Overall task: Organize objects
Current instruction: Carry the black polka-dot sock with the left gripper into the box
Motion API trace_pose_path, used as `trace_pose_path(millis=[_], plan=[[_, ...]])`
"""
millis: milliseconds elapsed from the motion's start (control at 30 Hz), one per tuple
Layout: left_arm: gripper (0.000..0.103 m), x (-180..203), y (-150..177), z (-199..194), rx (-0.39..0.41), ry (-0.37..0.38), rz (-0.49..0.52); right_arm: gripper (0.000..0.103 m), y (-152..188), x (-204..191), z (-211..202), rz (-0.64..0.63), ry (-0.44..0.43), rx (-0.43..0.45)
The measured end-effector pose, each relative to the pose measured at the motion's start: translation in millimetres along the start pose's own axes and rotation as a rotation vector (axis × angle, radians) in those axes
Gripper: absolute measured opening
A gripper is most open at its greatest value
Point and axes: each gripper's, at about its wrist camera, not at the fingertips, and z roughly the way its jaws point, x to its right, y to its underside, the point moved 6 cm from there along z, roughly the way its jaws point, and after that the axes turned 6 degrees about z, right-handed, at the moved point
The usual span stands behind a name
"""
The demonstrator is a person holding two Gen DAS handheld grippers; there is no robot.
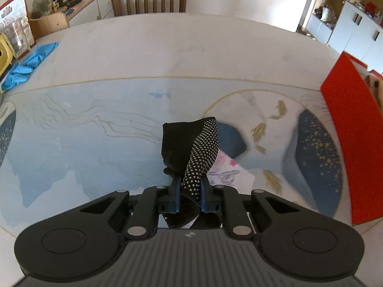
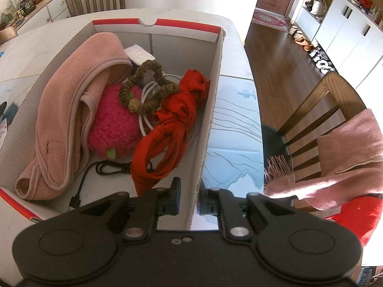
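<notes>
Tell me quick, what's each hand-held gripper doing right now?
Left hand-held gripper: shut on the black dotted sock, which hangs above the table.
Right hand-held gripper: shut on the side wall of the cardboard box.

Black sock with white grip dots, bunched, lifted off the tabletop. White cardboard box with red trim, open, filled.
</notes>
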Motion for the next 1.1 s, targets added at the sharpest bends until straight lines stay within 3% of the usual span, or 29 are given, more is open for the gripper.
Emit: trace_pose_path(millis=[200,467,767,1100], plan=[[0.013,18,-14,-31,0.059,0.055,0.015,0.011,0,0,0,-0.001,0.000,0.001],[0.013,65,-34,-72,0.135,0.164,0.110,0.010,-2,0,-1,-0.002,0.003,0.002],[0.013,143,-52,-105,0.192,0.324,0.267,0.009,-2,0,-1,-0.004,0.003,0.001],[0.013,231,-56,-112,0.185,0.451,0.473,0.008,-3,-1,-1,-0.001,0.000,0.005]])
